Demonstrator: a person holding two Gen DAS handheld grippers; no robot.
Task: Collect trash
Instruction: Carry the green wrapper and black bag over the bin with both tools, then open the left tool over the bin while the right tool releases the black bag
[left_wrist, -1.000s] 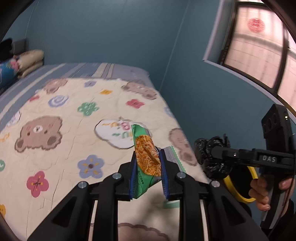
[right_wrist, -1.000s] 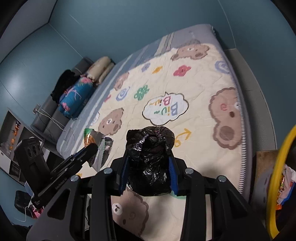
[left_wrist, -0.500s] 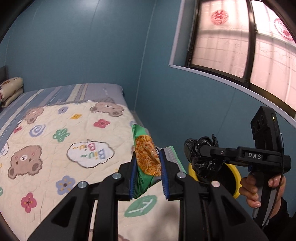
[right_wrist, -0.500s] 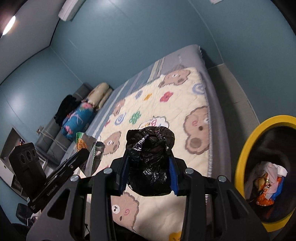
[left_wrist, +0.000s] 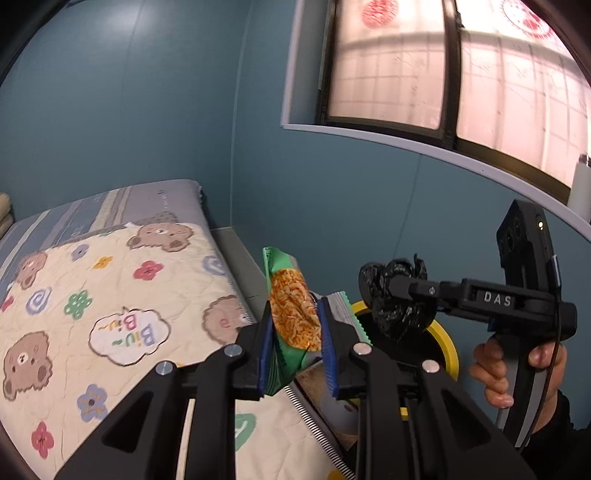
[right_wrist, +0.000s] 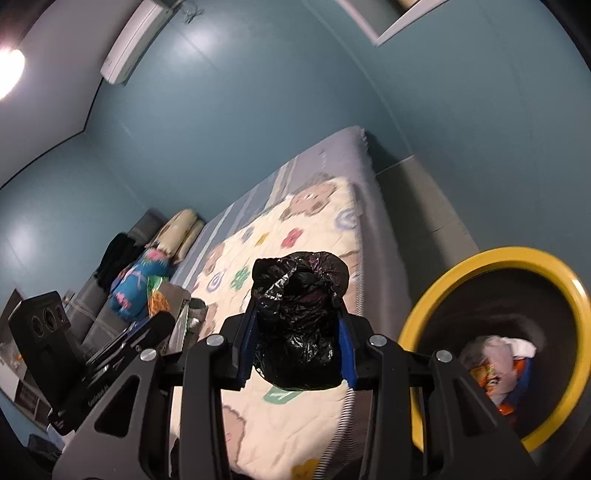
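My left gripper (left_wrist: 293, 332) is shut on a green and orange snack packet (left_wrist: 291, 314), held in the air past the bed's right edge. My right gripper (right_wrist: 295, 332) is shut on a crumpled black plastic bag (right_wrist: 299, 325); the bag also shows in the left wrist view (left_wrist: 397, 295), to the right of the packet. A bin with a yellow rim (right_wrist: 436, 314) stands on the floor beside the bed, to the right of the black bag, with wrappers and paper inside (right_wrist: 495, 362). In the left wrist view its rim (left_wrist: 448, 343) lies below both grippers.
A bed with a cream bear-and-flower quilt (left_wrist: 110, 314) fills the left. Pillows and dark clothes (right_wrist: 147, 251) lie at its head. Blue walls and a window (left_wrist: 461, 74) stand behind the bin. A grey ledge (right_wrist: 424, 206) runs along the bed.
Both grippers have swung right, off the bed toward the wall, each still holding its load. The yellow-rimmed bin has come fully into view beneath and beside them.
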